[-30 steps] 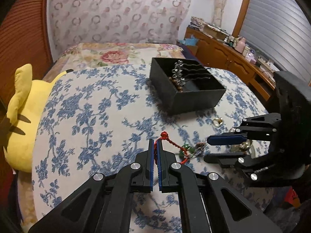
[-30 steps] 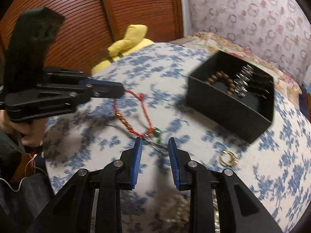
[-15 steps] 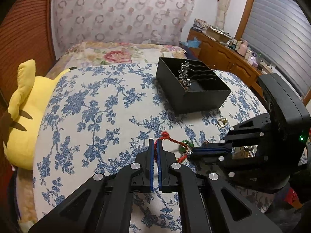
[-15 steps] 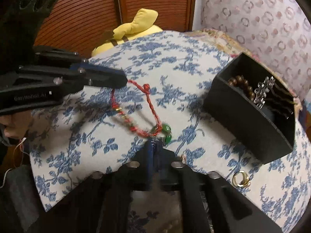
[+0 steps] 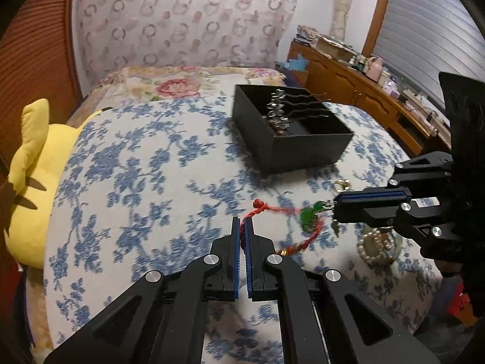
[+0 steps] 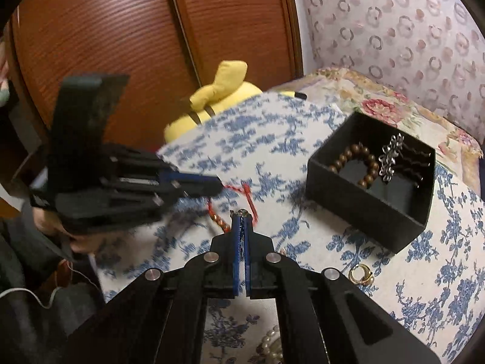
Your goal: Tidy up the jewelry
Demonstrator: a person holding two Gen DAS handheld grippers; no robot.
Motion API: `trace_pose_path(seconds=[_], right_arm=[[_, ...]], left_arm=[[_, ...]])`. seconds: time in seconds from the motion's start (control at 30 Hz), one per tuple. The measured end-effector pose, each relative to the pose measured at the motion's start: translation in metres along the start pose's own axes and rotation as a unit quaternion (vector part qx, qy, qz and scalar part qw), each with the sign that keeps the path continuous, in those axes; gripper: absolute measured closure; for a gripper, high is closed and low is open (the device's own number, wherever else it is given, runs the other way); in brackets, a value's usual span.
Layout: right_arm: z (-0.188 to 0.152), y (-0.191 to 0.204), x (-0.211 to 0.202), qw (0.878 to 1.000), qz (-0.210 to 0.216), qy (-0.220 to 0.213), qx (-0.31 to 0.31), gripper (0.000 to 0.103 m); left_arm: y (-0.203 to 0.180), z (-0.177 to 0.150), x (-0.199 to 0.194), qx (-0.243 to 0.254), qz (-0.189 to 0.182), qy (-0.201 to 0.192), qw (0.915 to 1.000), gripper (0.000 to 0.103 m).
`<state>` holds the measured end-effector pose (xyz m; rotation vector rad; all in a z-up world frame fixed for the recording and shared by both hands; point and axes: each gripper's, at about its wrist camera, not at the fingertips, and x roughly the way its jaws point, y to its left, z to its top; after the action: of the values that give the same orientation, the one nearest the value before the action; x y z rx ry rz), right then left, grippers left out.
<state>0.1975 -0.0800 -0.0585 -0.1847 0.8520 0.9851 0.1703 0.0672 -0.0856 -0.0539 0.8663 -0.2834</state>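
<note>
A red braided bracelet [image 5: 285, 212] with green beads hangs lifted between my two grippers above the blue-flowered bedspread. My left gripper [image 5: 242, 226] is shut on its red cord end. My right gripper [image 6: 241, 217] is shut on its clasp end, next to the green beads [image 5: 309, 214]; it shows in the left wrist view [image 5: 336, 207] too. The bracelet's red cord [image 6: 250, 201] runs to the left gripper [image 6: 219, 186]. A black open box [image 5: 291, 127] behind holds a brown bead bracelet [image 6: 354, 163] and silver hairpins [image 6: 391, 157].
A pearl bracelet [image 5: 379, 247] and a gold ring [image 5: 342, 184] lie on the bedspread near the right gripper; the ring also shows in the right wrist view [image 6: 360, 276]. A yellow plush toy [image 5: 33, 170] lies at the bed's left edge. A cluttered wooden dresser [image 5: 363, 75] stands at the right.
My right gripper closed on the bracelet's clasp end, and both grippers raised the bracelet off the bedspread. The left gripper stayed shut on the cord.
</note>
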Motion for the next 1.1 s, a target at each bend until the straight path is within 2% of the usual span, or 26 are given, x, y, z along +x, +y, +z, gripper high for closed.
trace_pose_path(seconds=[0.13, 0.37, 0.57, 0.77, 1.1], right_arm=[[0.004, -0.007, -0.005, 1.000, 0.007, -0.021, 0.022, 0.100], [0.010, -0.018, -0.024, 0.998, -0.031, -0.044, 0.026, 0.100], [0.019, -0.037, -0.047, 0.995, -0.068, -0.069, 0.031, 0.100], [0.028, -0.060, -0.059, 0.991, -0.097, -0.084, 0.036, 0.100], [0.033, -0.106, -0.035, 0.989, -0.122, -0.062, 0.056, 0.099]], left_arm=[[-0.011, 0.007, 0.000, 0.007, -0.019, -0.008, 0.9998, 0.101], [-0.020, 0.027, -0.009, 0.017, -0.016, -0.034, 0.9992, 0.101], [-0.026, 0.058, -0.021, 0.024, -0.007, -0.070, 0.9972, 0.101], [-0.032, 0.084, -0.017, 0.033, -0.007, -0.087, 0.9956, 0.101], [-0.032, 0.118, 0.006, 0.032, -0.009, -0.094, 0.9950, 0.101]])
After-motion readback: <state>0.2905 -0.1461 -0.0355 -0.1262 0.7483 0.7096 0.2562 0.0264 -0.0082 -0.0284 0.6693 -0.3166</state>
